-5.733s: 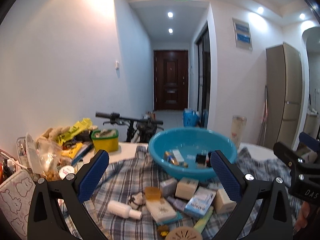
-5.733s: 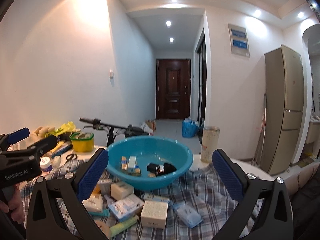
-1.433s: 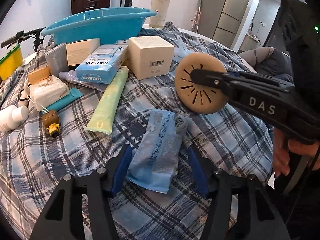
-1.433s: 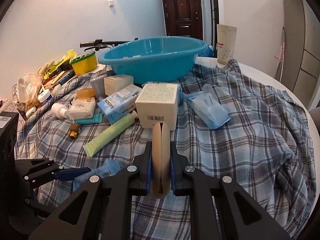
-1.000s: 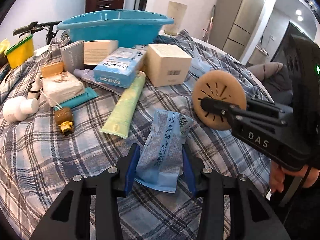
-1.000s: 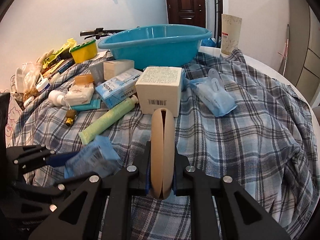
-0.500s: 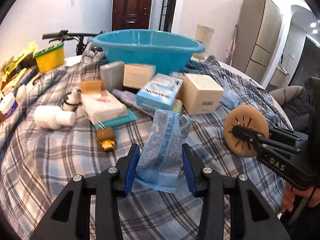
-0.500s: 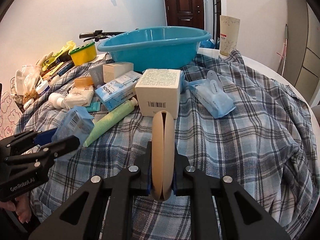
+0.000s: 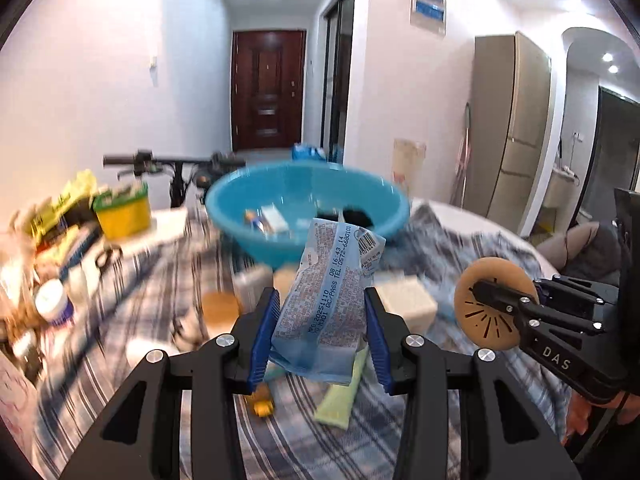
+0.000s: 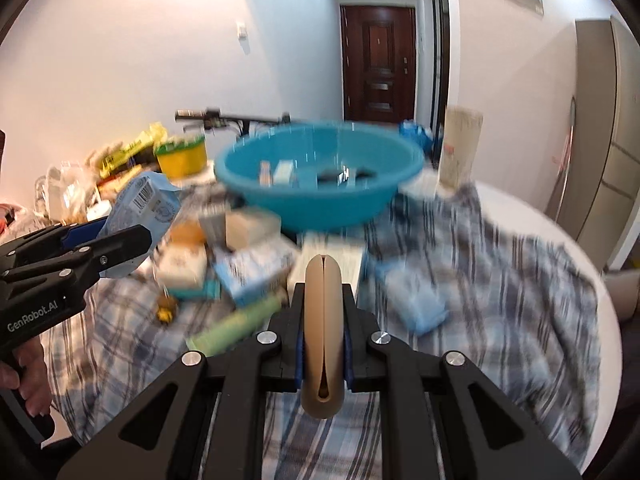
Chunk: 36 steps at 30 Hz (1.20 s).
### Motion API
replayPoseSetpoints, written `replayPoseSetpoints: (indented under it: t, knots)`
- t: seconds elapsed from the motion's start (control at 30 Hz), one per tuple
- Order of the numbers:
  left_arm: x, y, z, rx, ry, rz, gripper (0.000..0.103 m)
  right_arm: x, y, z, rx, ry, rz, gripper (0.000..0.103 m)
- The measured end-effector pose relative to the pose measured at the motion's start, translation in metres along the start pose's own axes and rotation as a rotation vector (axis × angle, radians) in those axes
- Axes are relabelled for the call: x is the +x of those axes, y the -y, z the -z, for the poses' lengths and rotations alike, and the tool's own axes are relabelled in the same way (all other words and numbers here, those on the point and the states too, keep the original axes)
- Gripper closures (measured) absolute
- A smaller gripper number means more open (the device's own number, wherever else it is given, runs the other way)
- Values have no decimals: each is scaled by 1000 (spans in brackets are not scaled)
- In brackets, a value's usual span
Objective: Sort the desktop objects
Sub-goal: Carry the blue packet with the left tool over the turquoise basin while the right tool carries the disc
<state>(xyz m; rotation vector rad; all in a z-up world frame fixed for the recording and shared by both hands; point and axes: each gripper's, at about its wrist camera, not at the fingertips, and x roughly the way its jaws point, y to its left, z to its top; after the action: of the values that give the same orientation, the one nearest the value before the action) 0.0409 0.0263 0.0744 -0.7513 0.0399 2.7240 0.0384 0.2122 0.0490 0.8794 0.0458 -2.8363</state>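
The left gripper (image 9: pixel 320 332) held a pale blue printed packet (image 9: pixel 326 300) squeezed upright between its blue fingers (image 9: pixel 264 336), clear of the checked cloth (image 9: pixel 132 360) spread over the table. The right gripper (image 10: pixel 322 346) was clamped narrowly on a tan round disc (image 10: pixel 322 328), gripped edge-on; in the left wrist view the slots cut into its face showed. Both things hung above the clutter, short of the blue basin (image 9: pixel 308 216) standing at the far side of the cloth.

I judged the step to be carrying both to the basin. To do it well, each would have to clear the near rim before anything was let go, and the packet, soft and creased, looked likely to sag or slip, so the squeeze ought to hold until it was right over the bowl. The disc, being thin and pinched by its faces, could roll if dropped on edge; lowering it close to the bottom seemed wiser. One hand at a time would keep the two tools from knocking together.

The basin already held a few small things: what looked like a little box or two, a small tube and something dark, though blur hid the detail. A yellow tub (image 9: pixel 122 210) with a green rim stood off to the left; what it held I could not tell.
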Motion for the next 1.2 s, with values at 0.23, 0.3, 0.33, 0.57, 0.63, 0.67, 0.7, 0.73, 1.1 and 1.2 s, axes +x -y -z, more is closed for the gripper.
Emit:
replayPoseSetpoints:
  t: [0.23,0.3,0.33,0.57,0.63,0.67,0.7,0.73,1.1,1.2]
  knots:
    - [-20,-3,-45,-14,129,1,59,-30,-3,-52,-27,154,-2,90]
    - [-25,-3,-57,-10,163,-1,59,-38,-5,-65,-35,190,-10,90]
    - [-28,-3,-64,-6,184,0,59,-42,-6,-71,-39,207,-11,90]
    - [-41,-10,-111,-34,303,12,59,-61,-13,-118,-64,345,-5,90]
    - [-45,-9,-126,-18,339,2,59,-64,-14,-128,-67,379,2,90]
    - [-47,-9,-133,-9,354,-2,59,-65,-15,-134,-68,396,5,90]
    - [-49,-9,-140,1,372,-7,59,-65,-16,-139,-68,410,6,90]
    - [-51,-9,-145,6,386,-9,59,-64,-16,-144,-69,422,6,90]
    - [-36,-28,-164,-51,519,8,59,-49,-14,-171,-2,550,19,90]
    - [-19,-35,-159,-65,495,12,59,-41,-8,-170,35,575,35,90]
